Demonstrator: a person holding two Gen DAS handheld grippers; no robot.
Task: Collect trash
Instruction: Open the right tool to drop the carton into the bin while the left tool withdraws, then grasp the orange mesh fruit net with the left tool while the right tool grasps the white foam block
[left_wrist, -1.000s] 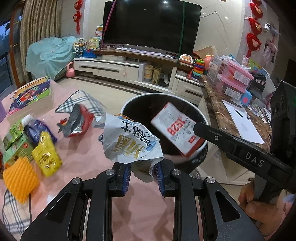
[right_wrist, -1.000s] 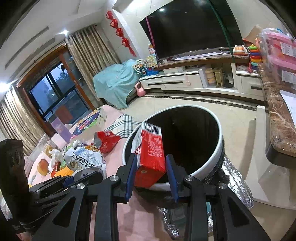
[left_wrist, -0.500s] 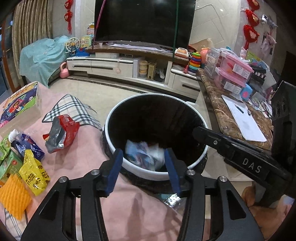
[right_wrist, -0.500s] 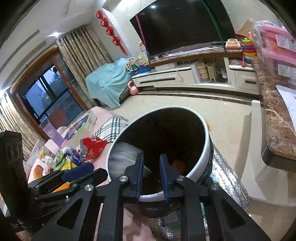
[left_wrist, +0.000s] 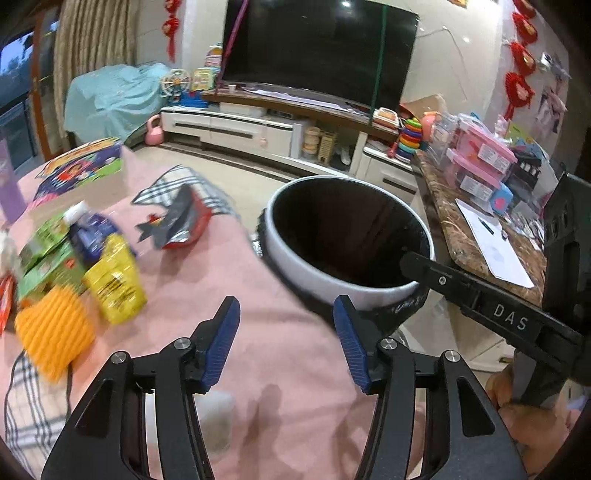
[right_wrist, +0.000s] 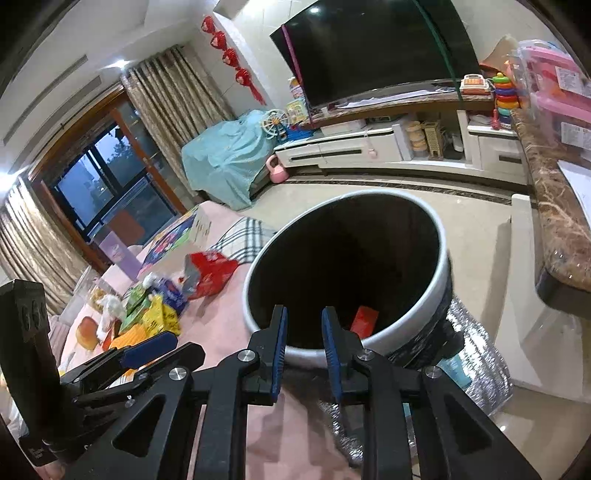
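**Both hand-held grippers empty at the bin**

The left hand-held gripper (left_wrist: 282, 328) hangs over the pink-covered counter (left_wrist: 280, 369) with its blue-padded jaws standing apart and nothing between them; they have just been opening. Its view is smeared on the left side, so the litter there reads only roughly.

The right hand-held gripper (right_wrist: 303, 341) points down at the near rim of the trash bin (right_wrist: 441, 266), a round black tub with a white rim that stands against the counter's edge. Its jaws are drawn close together, a narrow gap between the pads, and they grip nothing. In the left view its black arm crosses the bin's right rim.

Inside the bin, low against the near wall, lies 1 red packet (right_wrist: 364, 320) (the rest of the interior is too dark to read).

Trash on the counter, all well apart from both grippers:
- a red and silver wrapper (left_wrist: 181, 225), torn open, lying near the bin beside a plaid cloth (left_wrist: 177, 181)
- a yellow pouch (left_wrist: 116, 284)
- a blue pouch (left_wrist: 92, 236) just behind it
- green packets (left_wrist: 48, 254) at the left
- an orange ribbed piece (left_wrist: 51, 332), nearest the left edge

A colourful box (left_wrist: 83, 162) sits at the counter's far end.
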